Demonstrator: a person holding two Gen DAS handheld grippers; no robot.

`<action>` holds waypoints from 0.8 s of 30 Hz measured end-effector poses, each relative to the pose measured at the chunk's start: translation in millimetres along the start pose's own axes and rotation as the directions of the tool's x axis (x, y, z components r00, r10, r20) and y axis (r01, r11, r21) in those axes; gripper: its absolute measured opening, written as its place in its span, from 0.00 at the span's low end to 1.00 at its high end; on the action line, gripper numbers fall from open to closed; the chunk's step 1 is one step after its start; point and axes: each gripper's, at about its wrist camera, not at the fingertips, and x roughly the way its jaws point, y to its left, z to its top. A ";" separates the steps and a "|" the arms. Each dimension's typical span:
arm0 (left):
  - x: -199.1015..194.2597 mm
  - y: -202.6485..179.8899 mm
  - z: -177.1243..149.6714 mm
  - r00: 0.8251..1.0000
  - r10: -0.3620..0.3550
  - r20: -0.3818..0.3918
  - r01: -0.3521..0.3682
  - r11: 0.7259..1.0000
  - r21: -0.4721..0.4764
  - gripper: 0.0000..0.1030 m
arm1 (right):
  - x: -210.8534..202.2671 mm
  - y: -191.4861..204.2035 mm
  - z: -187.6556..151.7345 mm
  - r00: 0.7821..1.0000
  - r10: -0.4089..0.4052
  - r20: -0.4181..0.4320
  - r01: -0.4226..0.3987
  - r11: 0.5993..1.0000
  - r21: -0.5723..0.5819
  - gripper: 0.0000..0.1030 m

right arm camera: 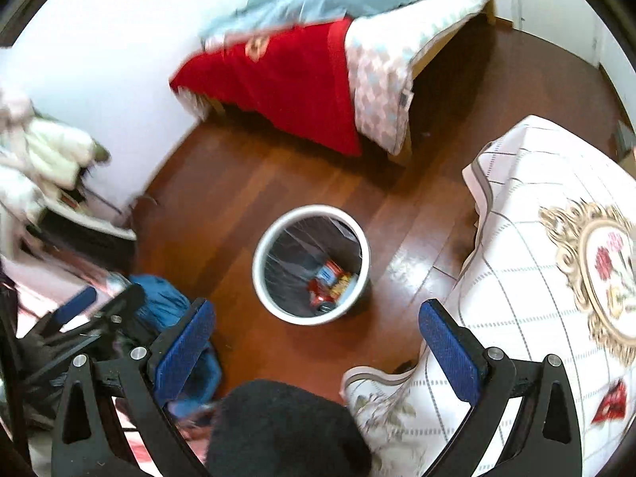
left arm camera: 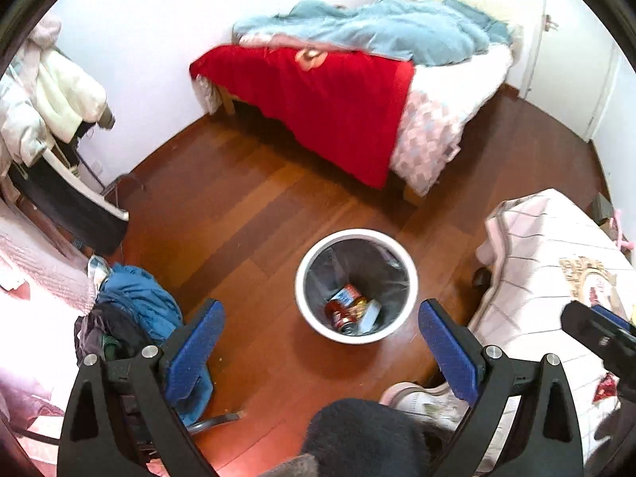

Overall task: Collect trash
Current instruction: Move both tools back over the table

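Observation:
A white round trash bin (left arm camera: 306,302) with a dark liner stands on the wooden floor; it also shows in the right wrist view (right arm camera: 260,278). Inside lie a red can (left arm camera: 344,306) and other wrappers; the can also shows in the right wrist view (right arm camera: 326,282). My left gripper (left arm camera: 322,346) is open and empty, held above and just short of the bin. My right gripper (right arm camera: 316,342) is open and empty, also above the bin's near side. The right gripper's body shows at the right edge of the left wrist view (left arm camera: 596,334).
A bed (left arm camera: 318,91) with red and light-blue blankets stands behind the bin. A table with a white checked cloth (right arm camera: 536,278) is at the right. A chair with blue clothes (left arm camera: 139,310) is at the left. Coats (left arm camera: 47,99) hang at far left. A dark knee (right arm camera: 286,433) is below.

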 end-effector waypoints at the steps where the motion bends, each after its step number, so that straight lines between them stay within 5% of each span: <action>1: -4.2 -6.8 -2.3 1.000 -0.017 0.004 0.017 1.000 0.007 0.97 | -19.5 -10.5 -6.3 1.000 0.005 0.022 -0.006 1.000 0.028 1.00; 8: -9.3 -123.3 -37.0 0.990 -0.139 -0.036 0.143 0.974 0.173 0.97 | -113.5 -118.6 -62.9 0.991 -0.101 0.088 0.080 0.973 0.217 1.00; 12: 4.8 -215.2 -73.6 0.967 -0.215 -0.135 0.246 0.926 0.288 0.97 | -151.6 -217.8 -109.4 0.964 -0.262 0.044 0.226 0.897 0.381 1.00; 15: 8.7 -281.8 -100.1 0.928 -0.284 -0.242 0.354 0.873 0.336 0.97 | -172.7 -287.1 -140.7 0.939 -0.344 -0.008 0.303 0.816 0.492 1.00; 20: 4.0 -385.1 -153.5 0.835 -0.372 -0.405 0.529 0.742 0.410 0.96 | -206.0 -382.6 -204.1 0.915 -0.400 -0.058 0.339 0.681 0.649 1.00; 24: 11.4 -437.5 -181.3 0.818 -0.350 -0.456 0.555 0.688 0.467 0.96 | -210.4 -424.8 -241.2 0.916 -0.393 -0.079 0.327 0.617 0.716 1.00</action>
